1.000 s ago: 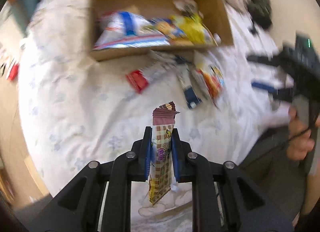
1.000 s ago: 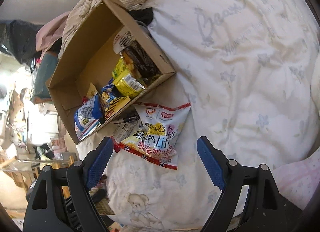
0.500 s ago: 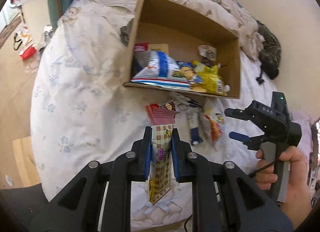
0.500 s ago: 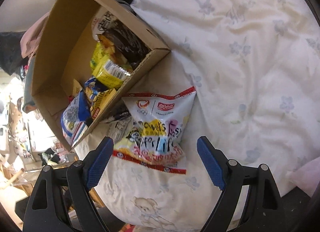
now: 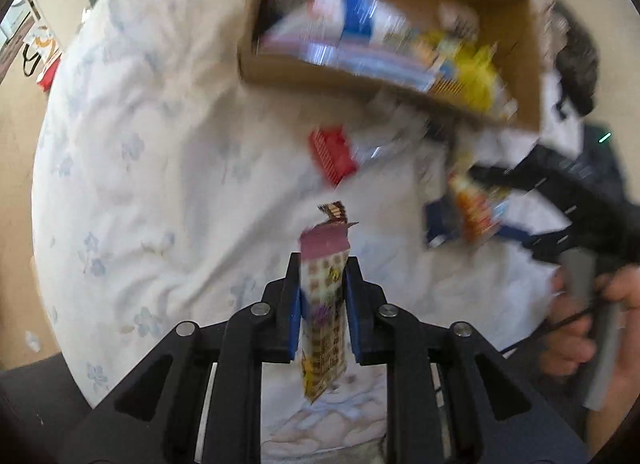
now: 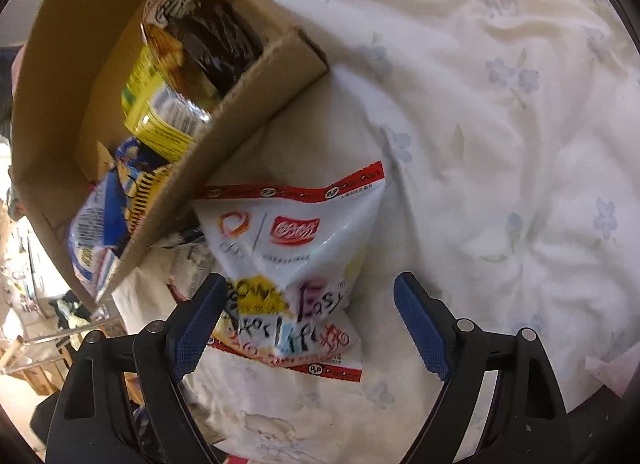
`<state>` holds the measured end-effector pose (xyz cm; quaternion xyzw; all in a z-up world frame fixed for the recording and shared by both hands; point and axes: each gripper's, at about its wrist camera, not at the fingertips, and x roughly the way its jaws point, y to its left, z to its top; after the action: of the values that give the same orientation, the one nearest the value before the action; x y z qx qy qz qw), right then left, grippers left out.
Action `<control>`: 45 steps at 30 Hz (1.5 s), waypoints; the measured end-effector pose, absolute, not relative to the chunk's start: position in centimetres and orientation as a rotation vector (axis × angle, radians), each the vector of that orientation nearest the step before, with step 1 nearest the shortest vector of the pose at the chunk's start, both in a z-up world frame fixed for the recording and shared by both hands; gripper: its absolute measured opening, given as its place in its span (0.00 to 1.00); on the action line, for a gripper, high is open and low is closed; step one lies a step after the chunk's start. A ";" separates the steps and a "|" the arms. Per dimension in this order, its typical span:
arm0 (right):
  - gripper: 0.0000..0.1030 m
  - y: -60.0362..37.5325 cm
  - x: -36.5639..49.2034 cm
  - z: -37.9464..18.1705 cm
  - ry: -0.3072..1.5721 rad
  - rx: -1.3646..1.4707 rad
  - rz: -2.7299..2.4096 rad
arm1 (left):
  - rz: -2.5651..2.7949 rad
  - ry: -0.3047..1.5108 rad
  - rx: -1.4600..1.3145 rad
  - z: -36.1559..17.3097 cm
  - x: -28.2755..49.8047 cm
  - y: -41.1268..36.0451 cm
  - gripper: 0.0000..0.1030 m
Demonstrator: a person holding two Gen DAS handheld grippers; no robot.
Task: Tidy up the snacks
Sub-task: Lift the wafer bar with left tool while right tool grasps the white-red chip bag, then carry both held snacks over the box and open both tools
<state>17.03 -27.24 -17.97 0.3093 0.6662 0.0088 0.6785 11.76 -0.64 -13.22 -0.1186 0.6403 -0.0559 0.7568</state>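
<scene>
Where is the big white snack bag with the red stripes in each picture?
Left wrist view: the white snack bag shows blurred at the right, just below the cardboard box, between the fingers of the right gripper.
Right wrist view: the bag lies in the middle on the bedsheet, between the open fingers of the right gripper.
Shared landmark: the cardboard box, whose front wall the bag lies beside.

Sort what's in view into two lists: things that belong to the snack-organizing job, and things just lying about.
Job:
- cardboard box
- white snack bag
- checkered snack stick
- red packet
- left hand-held gripper
- right hand-held gripper

Lying about:
- floral bedspread
- dark bundle
</scene>
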 end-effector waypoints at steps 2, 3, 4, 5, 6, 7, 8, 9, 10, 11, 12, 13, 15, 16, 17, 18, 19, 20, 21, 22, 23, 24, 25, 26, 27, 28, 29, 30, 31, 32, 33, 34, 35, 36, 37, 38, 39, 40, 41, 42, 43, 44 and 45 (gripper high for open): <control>0.65 -26.8 17.2 -18.0 1.498 0.647 0.038 | -0.110 1.431 -0.245 -14.2 11.6 -0.7 0.17; 0.59 -26.5 17.3 -18.0 1.501 0.625 0.059 | -0.106 1.440 -0.238 -14.4 11.5 -0.8 0.17; 0.55 -26.3 17.3 -18.0 1.502 0.618 0.077 | -0.105 1.444 -0.232 -14.5 11.3 -0.8 0.17; 0.47 -26.2 17.3 -17.8 1.502 0.606 0.088 | -0.103 1.445 -0.230 -14.4 11.2 -0.8 0.17; 0.46 -26.1 17.2 -17.5 1.495 0.593 0.100 | -0.100 1.446 -0.231 -14.3 11.1 -0.7 0.17; 0.43 -26.1 17.1 -17.3 1.491 0.587 0.106 | -0.094 1.448 -0.238 -14.1 10.9 -0.5 0.17; 0.42 -26.3 16.9 -16.9 1.483 0.591 0.116 | -0.088 1.460 -0.243 -14.1 10.6 -0.4 0.17; 0.41 -26.2 16.7 -16.7 1.477 0.593 0.128 | -0.090 1.468 -0.249 -14.1 10.5 -0.2 0.17; 0.40 -26.2 16.3 -16.4 1.471 0.587 0.138 | -0.090 1.486 -0.244 -14.3 10.2 -0.2 0.17; 0.40 -26.2 16.0 -16.1 1.465 0.580 0.155 | -0.091 1.503 -0.236 -14.6 10.1 -0.2 0.17; 0.39 -26.1 15.8 -15.8 1.464 0.581 0.166 | -0.091 1.519 -0.230 -14.9 9.9 -0.3 0.16; 0.39 -26.1 15.5 -15.6 1.462 0.583 0.176 | -0.089 1.522 -0.228 -14.9 9.6 -0.3 0.14; 0.39 -26.1 14.7 -15.0 1.460 0.585 0.194 | -0.096 1.514 -0.223 -14.7 9.3 -0.4 0.09; 0.39 -25.9 14.3 -14.6 1.456 0.585 0.203 | -0.100 1.496 -0.213 -14.2 9.2 -0.5 0.09; 0.38 -25.8 13.9 -14.1 1.444 0.581 0.215 | -0.103 1.478 -0.206 -13.8 9.2 -0.6 0.08; 0.38 -26.0 13.6 -13.5 1.432 0.577 0.226 | -0.109 1.459 -0.205 -13.3 9.1 -0.7 0.08; 0.38 -26.0 13.2 -12.8 1.410 0.572 0.244 | -0.121 1.436 -0.214 -12.6 9.0 -0.7 0.08; 0.38 -26.7 13.0 -12.1 1.385 0.571 0.264 | -0.131 1.408 -0.225 -11.8 8.9 -0.7 0.08; 0.38 -26.6 12.5 -11.5 1.363 0.572 0.278 | -0.134 1.385 -0.229 -11.2 8.7 -0.6 0.08; 0.37 -26.5 12.3 -10.8 1.336 0.571 0.294 | -0.142 1.355 -0.235 -10.3 8.5 -0.4 0.08; 0.37 -26.5 12.1 -10.2 1.313 0.569 0.310 | -0.148 1.321 -0.235 -9.5 8.3 -0.2 0.08; 0.37 -26.4 11.9 -9.8 1.295 0.570 0.323 | -0.141 1.278 -0.222 -8.5 7.8 -0.2 0.08; 0.37 -26.4 11.7 -9.4 1.277 0.574 0.335 | -0.135 1.246 -0.212 -7.8 7.5 -0.1 0.08; 0.37 -26.5 11.4 -8.7 1.252 0.574 0.351 | -0.130 1.214 -0.207 -6.9 7.3 0.1 0.08; 0.37 -26.4 11.3 -8.3 1.233 0.571 0.359 | -0.122 1.186 -0.203 -6.1 7.3 0.7 0.08; 0.37 -26.5 11.3 -7.7 1.212 0.571 0.365 | -0.116 1.162 -0.200 -5.2 7.8 0.8 0.08; 0.37 -26.5 11.2 -7.1 1.185 0.574 0.370 | -0.111 1.138 -0.201 -4.2 8.2 1.0 0.08; 0.37 -26.6 11.3 -6.5 1.153 0.573 0.378 | -0.106 1.118 -0.206 -3.6 8.3 1.2 0.08; 0.37 -26.6 11.4 -5.8 1.118 0.581 0.392 | -0.104 1.097 -0.218 -2.7 8.5 1.5 0.08; 0.37 -25.9 11.7 -5.4 1.088 0.590 0.406 | -0.106 1.079 -0.229 -2.0 9.0 1.7 0.08; 0.37 -26.0 11.8 -4.7 1.062 0.588 0.416 | -0.106 1.064 -0.233 -1.4 9.3 1.8 0.08; 0.37 -25.6 12.0 -4.0 1.036 0.578 0.422 | -0.104 1.040 -0.233 -0.4 10.1 2.0 0.08; 0.37 -25.4 12.1 -3.2 0.997 0.565 0.429 | -0.105 1.021 -0.227 0.3 10.7 2.1 0.08; 0.37 -25.6 12.2 -2.6 0.976 0.556 0.432 | -0.106 1.012 -0.222 0.8 11.2 2.1 0.08; 0.37 -25.5 12.3 -2.0 0.955 0.545 0.436 | -0.111 1.002 -0.214 1.4 11.8 2.0 0.08; 0.37 -25.3 12.5 -1.4 0.926 0.532 0.437 | -0.116 0.997 -0.207 1.9 12.6 1.8 0.08; 0.37 -25.2 12.7 -0.9 0.908 0.522 0.436 | -0.120 0.991 -0.196 2.4 13.5 1.7 0.08; 0.37 -25.2 12.9 -0.5 0.894 0.514 0.436 | -0.121 0.986 -0.188 2.7 14.1 1.4 0.08; 0.37 -25.2 13.5 -0.1 0.876 0.508 0.436 | -0.121 0.980 -0.180 3.0 14.7 1.4 0.08; 0.37 -25.2 13.9 0.2 0.867 0.503 0.433 | -0.125 0.970 -0.171 3.4 15.5 1.2 0.08; 0.37 -25.1 14.3 0.3 0.862 0.493 0.427 | -0.127 0.963 -0.159 3.7 16.2 1.0 0.08; 0.37 -25.1 14.8 0.4 0.857 0.484 0.421 | -0.127 0.955 -0.148 4.0 16.8 0.7 0.08; 0.37 -25.1 15.4 0.5 0.854 0.482 0.417 | -0.127 0.945 -0.133 4.2 17.6 0.4 0.08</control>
<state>15.36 -25.08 0.49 0.2297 0.4071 0.1989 0.8614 17.61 0.35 4.24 -0.0640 0.4544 -0.0613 0.8864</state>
